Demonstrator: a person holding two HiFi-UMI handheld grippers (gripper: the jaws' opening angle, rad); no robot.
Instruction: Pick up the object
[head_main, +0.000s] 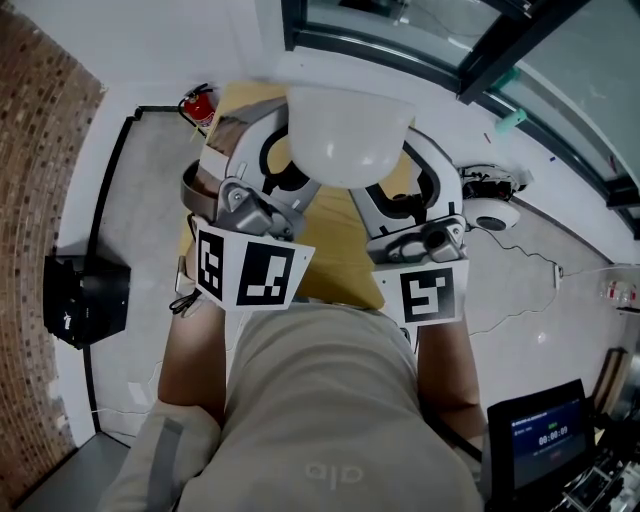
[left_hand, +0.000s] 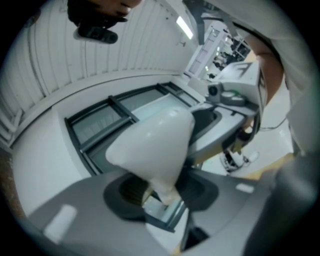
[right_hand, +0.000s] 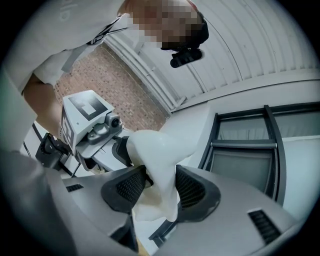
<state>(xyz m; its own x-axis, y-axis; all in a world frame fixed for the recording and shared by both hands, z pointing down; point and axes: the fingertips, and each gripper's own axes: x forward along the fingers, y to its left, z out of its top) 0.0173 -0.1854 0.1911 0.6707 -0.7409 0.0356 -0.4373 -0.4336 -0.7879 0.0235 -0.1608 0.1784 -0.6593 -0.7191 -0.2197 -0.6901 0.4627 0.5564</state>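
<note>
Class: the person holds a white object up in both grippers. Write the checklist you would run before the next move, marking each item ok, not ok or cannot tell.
1. Left gripper has its fingers closed on the white object: ok.
2. Right gripper has its fingers pinching the object's edge: ok.
3. Grips sit on opposite sides of the object: ok.
4. Object is lifted off the yellow table: ok, it appears well above it.
5. Object is empty, so nothing can spill: cannot tell.
6. Grip is firm enough not to slip: cannot tell.
</note>
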